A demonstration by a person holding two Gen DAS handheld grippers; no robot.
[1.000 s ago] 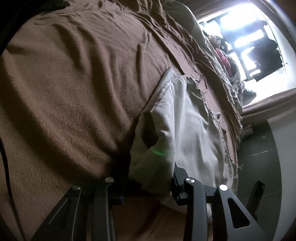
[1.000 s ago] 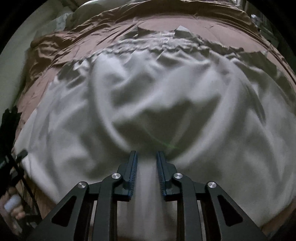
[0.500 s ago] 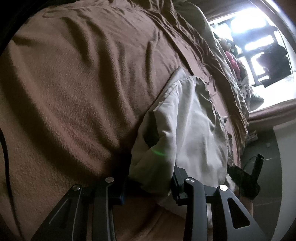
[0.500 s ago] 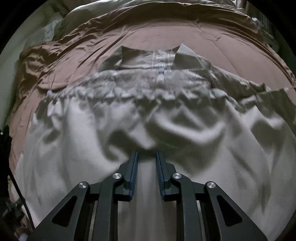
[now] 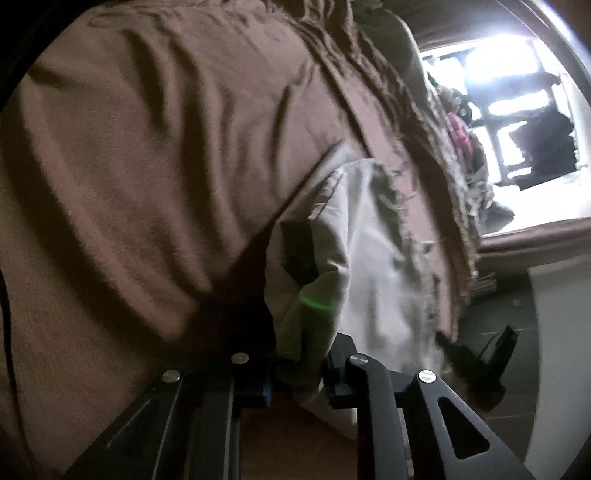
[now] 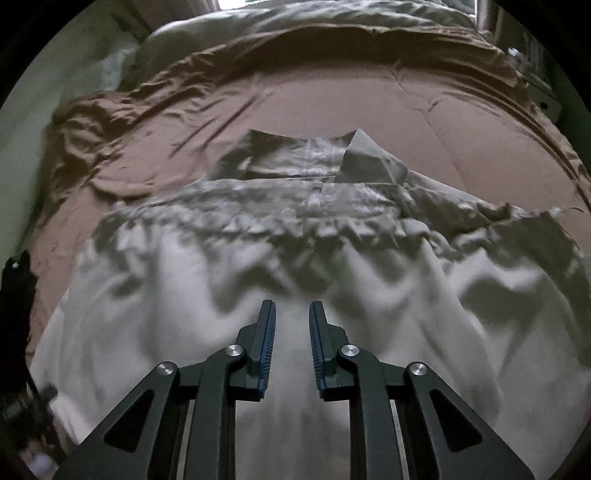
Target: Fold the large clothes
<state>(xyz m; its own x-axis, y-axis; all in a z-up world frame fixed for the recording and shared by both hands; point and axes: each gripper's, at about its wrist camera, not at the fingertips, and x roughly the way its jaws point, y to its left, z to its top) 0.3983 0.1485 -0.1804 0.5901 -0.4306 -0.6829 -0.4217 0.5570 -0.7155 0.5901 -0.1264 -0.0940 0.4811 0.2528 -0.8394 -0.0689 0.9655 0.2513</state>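
A large white garment (image 6: 177, 295) with a collar (image 6: 303, 162) and a front zip lies spread on a brown bed cover (image 6: 461, 122). My right gripper (image 6: 291, 310) is at its near hem, jaws closing tighter on white fabric that runs up between the fingers in taut folds. In the left wrist view the garment (image 5: 369, 258) shows as a narrow strip along the side of the bed. My left gripper (image 5: 299, 373) is at its near corner, and its jaws are closing on a bunch of that fabric, which fills the gap between them.
The brown cover (image 5: 147, 166) spreads wide to the left of the garment. Rumpled pale bedding (image 6: 258, 22) lies at the head of the bed. A bright window (image 5: 498, 74) and dark floor (image 5: 491, 314) lie past the bed's right edge. A dark object (image 5: 476, 365) pokes up there.
The right gripper drew back and up with the hem, so the collar and more brown cover came into view. The left gripper's jaws narrowed on the fabric corner and rolled slightly.
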